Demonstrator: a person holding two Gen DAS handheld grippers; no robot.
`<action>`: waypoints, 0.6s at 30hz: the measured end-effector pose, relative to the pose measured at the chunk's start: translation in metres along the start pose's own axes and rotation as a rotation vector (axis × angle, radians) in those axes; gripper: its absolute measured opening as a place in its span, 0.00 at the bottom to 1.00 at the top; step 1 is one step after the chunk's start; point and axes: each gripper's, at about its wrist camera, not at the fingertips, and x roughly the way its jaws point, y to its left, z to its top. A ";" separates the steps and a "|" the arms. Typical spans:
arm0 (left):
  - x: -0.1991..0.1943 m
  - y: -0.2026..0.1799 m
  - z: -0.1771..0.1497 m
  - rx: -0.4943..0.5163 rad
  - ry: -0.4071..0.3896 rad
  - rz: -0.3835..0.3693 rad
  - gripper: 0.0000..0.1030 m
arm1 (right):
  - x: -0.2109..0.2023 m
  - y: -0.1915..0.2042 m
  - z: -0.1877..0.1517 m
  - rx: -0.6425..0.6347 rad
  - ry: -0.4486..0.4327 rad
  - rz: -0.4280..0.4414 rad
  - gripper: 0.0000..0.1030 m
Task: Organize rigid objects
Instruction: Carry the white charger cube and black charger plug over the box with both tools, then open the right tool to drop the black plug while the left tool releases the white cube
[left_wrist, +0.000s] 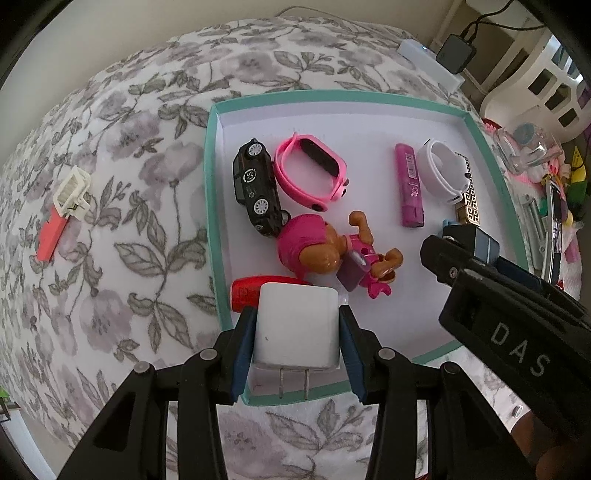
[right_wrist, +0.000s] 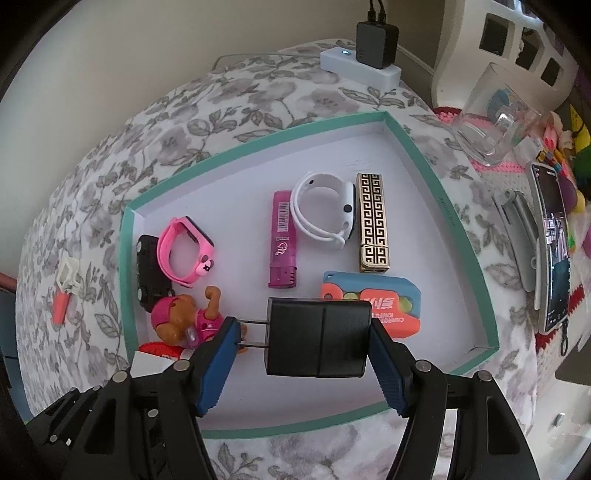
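Note:
My left gripper (left_wrist: 295, 336) is shut on a white plug charger (left_wrist: 297, 325), prongs toward the camera, over the near left part of the teal-rimmed tray (left_wrist: 212, 206). My right gripper (right_wrist: 301, 350) is shut on a black plug charger (right_wrist: 319, 338), prongs pointing left, above the tray's (right_wrist: 458, 225) near middle. In the tray lie a black toy car (left_wrist: 255, 186), a pink watch (left_wrist: 312, 171), a pink dog figure (left_wrist: 325, 254), a magenta lighter (left_wrist: 410, 186), a white watch (left_wrist: 445, 170), a gold patterned lighter (right_wrist: 373, 221), a blue-orange toy knife (right_wrist: 373, 295) and a red item (left_wrist: 247, 291).
The tray sits on a floral cloth (left_wrist: 122, 229). A cream clip on a coral piece (left_wrist: 64, 206) lies left of the tray. A white power strip with a black adapter (right_wrist: 365, 59) is at the back. A clear box (right_wrist: 491, 118), a phone (right_wrist: 554, 243) and toys crowd the right.

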 end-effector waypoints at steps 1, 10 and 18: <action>0.000 0.000 0.000 -0.001 0.000 0.001 0.44 | 0.000 0.001 0.000 -0.005 0.001 -0.002 0.70; -0.002 -0.002 0.004 0.015 -0.014 0.006 0.44 | 0.001 0.003 0.001 -0.023 0.003 -0.007 0.70; -0.007 0.000 0.008 0.006 -0.032 0.006 0.45 | 0.002 0.004 0.002 -0.026 -0.001 0.005 0.72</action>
